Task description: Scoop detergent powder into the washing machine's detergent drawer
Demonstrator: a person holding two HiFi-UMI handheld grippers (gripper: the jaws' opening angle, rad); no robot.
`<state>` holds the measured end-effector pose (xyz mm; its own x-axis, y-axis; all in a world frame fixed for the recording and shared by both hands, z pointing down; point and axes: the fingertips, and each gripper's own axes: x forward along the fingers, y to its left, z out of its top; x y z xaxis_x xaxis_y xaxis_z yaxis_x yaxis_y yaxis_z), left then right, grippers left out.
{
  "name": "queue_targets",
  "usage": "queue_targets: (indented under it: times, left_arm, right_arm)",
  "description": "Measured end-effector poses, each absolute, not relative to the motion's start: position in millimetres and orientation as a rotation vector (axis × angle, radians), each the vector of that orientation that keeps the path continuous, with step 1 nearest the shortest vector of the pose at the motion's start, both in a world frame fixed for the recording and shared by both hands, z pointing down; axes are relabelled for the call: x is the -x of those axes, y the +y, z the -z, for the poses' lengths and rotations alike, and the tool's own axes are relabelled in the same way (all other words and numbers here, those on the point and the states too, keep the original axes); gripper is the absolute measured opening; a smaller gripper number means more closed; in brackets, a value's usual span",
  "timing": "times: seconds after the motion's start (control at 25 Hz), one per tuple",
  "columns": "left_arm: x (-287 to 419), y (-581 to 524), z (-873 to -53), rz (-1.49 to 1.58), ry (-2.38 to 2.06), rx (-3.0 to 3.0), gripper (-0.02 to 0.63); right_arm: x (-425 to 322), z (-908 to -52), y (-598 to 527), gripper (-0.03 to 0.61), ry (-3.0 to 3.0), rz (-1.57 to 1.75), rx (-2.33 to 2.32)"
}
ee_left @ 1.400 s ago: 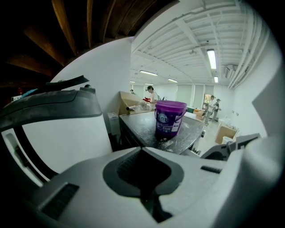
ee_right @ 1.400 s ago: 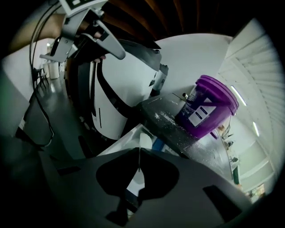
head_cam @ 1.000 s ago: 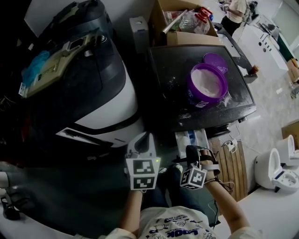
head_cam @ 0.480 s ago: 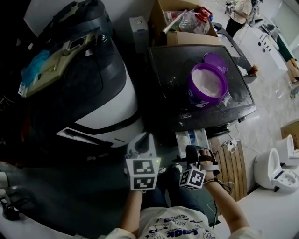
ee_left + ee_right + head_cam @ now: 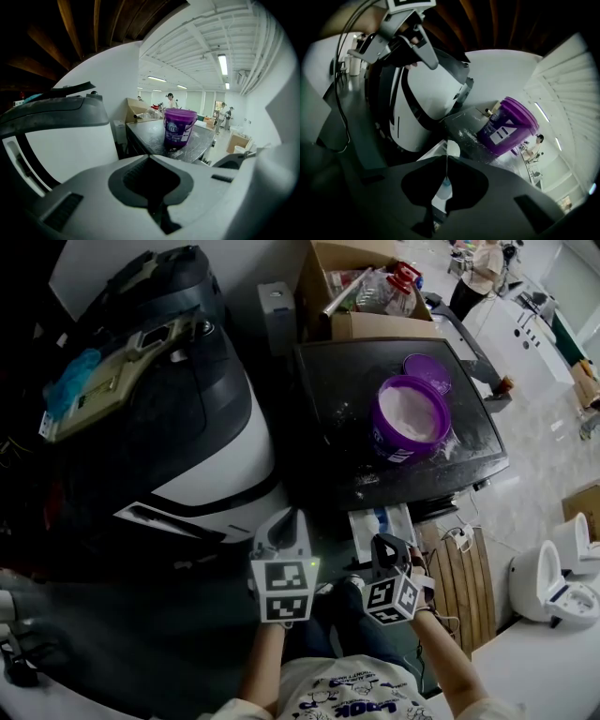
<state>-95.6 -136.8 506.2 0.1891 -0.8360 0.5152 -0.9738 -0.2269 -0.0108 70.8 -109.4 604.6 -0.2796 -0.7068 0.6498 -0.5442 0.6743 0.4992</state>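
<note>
A purple tub (image 5: pixel 412 415) of white detergent powder stands open on the black tabletop (image 5: pixel 337 427), its lid (image 5: pixel 427 366) behind it. The white detergent drawer (image 5: pixel 382 519) is pulled out below the table's front edge, beside the washing machine (image 5: pixel 202 465). My left gripper (image 5: pixel 284 521) hovers low by the machine's front, shut and holding nothing. My right gripper (image 5: pixel 382 544) hangs just over the drawer's near end, also shut with nothing seen in it. The left gripper view looks at the tub (image 5: pixel 179 127) past its shut gripper (image 5: pixel 150 158). The right gripper view shows its shut gripper (image 5: pixel 446 158), the tub (image 5: pixel 511 125) and the drawer (image 5: pixel 451 150).
A cardboard box (image 5: pixel 361 287) with bottles stands behind the table. Spilled powder (image 5: pixel 364 476) dusts the tabletop. A wooden slatted board (image 5: pixel 464 577) and white appliances (image 5: pixel 562 573) sit on the floor at right. People stand far back in the room.
The right gripper has turned slightly and dropped a little toward the person. The left gripper and the tub stay where they were.
</note>
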Motion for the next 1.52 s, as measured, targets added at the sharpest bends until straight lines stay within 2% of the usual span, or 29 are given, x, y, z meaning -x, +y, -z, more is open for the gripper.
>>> queue_targets:
  times: [0.48, 0.92, 1.52]
  left_arm:
    - [86.5, -148.6, -474.9, -0.545, -1.755, -2.196, 0.002]
    - [66.8, -160.2, -420.2, -0.454, -1.807, -2.302, 0.002]
    - [60.4, -169.3, -355.7, -0.337, -1.915, -2.384, 0.002]
  right_arm:
    - [-84.0, -500.7, -132.0, 0.02, -2.255, -0.137, -1.345]
    - [-107.1, -395.5, -160.7, 0.02, -2.388, -0.1, -1.666]
    - [-119.2, -332.4, -178.6, 0.02, -2.473, -0.037, -1.796]
